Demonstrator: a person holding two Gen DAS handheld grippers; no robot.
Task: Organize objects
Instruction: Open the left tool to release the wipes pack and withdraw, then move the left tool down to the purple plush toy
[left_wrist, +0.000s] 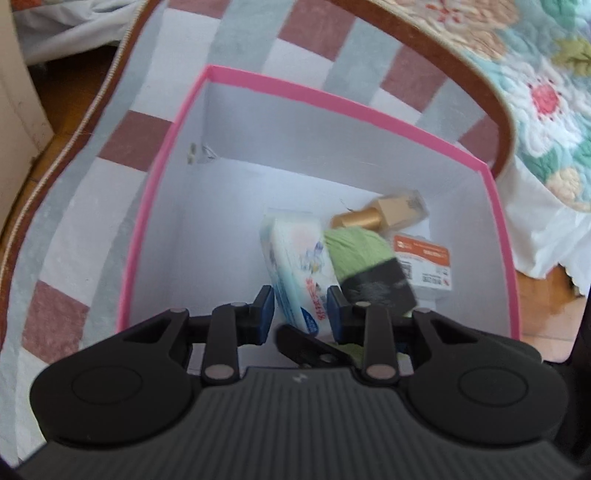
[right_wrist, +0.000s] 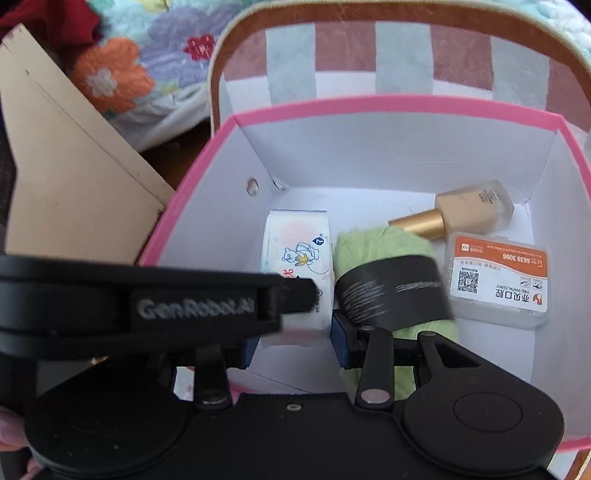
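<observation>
A pink-rimmed box (left_wrist: 347, 99) w/ white inside is seen on a checked mat (left_wrist: 122, 140), brown-edged; a floral quilt (left_wrist: 546, 96) lies beyond it. Four things are held in the box, all toward one side of the floor: a tissue pack (left_wrist: 295, 258), a green roll (left_wrist: 365, 258) w/ black band, a bottle (left_wrist: 384, 214) w/ gold cap, and a clear case (left_wrist: 424, 266) w/ orange label.

L gripper (left_wrist: 301, 306): fingers are set narrow, and the tissue pack's lower end is gripped between the blue pads; pack stands tilted, just beside the roll.

R gripper (right_wrist: 295, 339): fingers are held part open. The roll lies past the right-side finger and partly under it; whether it is pressed can't be told, as the other finger is hidden behind the L gripper's black body (right_wrist: 147, 306), which crosses the R view.

In the R view the bottle is seen lying on its side near the far wall, cap touching the roll; the case sits flat beside the roll, near the side wall. A tan board (right_wrist: 74, 199) leans outside the box
</observation>
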